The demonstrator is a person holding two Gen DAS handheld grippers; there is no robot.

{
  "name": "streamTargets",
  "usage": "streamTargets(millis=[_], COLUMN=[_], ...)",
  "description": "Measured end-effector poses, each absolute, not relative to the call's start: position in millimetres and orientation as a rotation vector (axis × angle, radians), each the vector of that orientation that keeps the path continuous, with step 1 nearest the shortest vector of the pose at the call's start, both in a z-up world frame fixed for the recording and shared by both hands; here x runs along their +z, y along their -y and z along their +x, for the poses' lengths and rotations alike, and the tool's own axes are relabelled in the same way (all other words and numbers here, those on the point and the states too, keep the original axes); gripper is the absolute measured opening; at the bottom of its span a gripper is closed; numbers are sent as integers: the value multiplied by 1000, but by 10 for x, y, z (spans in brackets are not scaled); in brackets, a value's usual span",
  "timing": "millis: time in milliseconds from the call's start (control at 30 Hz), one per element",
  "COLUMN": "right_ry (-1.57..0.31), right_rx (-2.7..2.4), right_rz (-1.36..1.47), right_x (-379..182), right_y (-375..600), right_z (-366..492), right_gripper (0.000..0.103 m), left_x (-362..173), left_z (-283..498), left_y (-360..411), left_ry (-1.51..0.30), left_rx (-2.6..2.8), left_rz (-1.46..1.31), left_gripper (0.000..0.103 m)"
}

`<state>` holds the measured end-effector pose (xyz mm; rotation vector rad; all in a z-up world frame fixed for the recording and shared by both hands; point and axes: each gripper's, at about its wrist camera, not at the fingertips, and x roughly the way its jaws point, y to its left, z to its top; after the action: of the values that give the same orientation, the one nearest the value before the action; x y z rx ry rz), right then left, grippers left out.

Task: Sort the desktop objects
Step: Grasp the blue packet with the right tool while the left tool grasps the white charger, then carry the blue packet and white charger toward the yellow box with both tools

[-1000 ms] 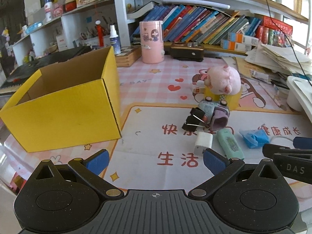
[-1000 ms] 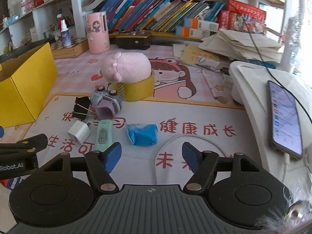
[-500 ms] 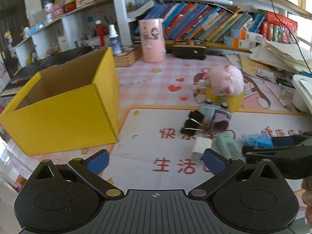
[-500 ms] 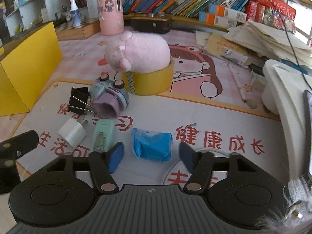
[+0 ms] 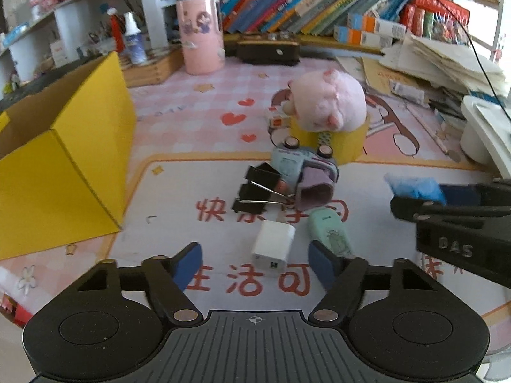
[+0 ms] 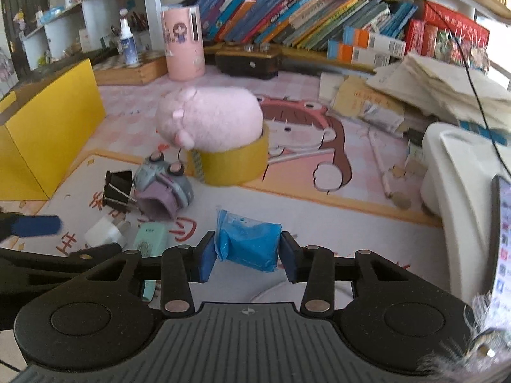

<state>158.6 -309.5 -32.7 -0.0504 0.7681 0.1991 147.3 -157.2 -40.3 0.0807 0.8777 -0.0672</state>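
Your right gripper [image 6: 245, 257] is closing onto the blue packet [image 6: 247, 244], pads touching it; your left gripper [image 5: 255, 263] is closing, half-wide, around the white charger [image 5: 273, 249], with black clips [image 5: 255, 188] at 12 o'clock.

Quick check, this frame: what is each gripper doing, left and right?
Left gripper: jaws closing, white charger between them, not yet touched.
Right gripper: jaws closing, pads against the blue packet.
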Motion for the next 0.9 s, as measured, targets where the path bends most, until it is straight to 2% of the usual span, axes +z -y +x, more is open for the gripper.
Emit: streamTargets(millis=[67,233,300,333,467,900], right_ry=[-761,-763,-762,-760,-746,-727], right_rx=[206,217,219,220,235,323], right_rz=[-59,-60,-60,-61,-62,-45], right_x=[-313,-317,-314,-311,-289,-128], right_y=[3107,3145,3150,3150,3140,2957], right_z=[1589,1598,1595,1592,1560,1429], right_gripper=[39,39,39,39,39,39], left_x=[-436,-492,-484,-480,-435,10], left_z=[1527,1594,1593,1590,1551,1247], left_y=[1579,1611,1617,1621,1580,1294], left_ry=[-899,-905,-902,-901,-909,-780], left_rx=[-76,-71,-75,-76,-64,5], left_rz=[58,52,53,57,28,-53], left_gripper=[59,43,33,23,24,24])
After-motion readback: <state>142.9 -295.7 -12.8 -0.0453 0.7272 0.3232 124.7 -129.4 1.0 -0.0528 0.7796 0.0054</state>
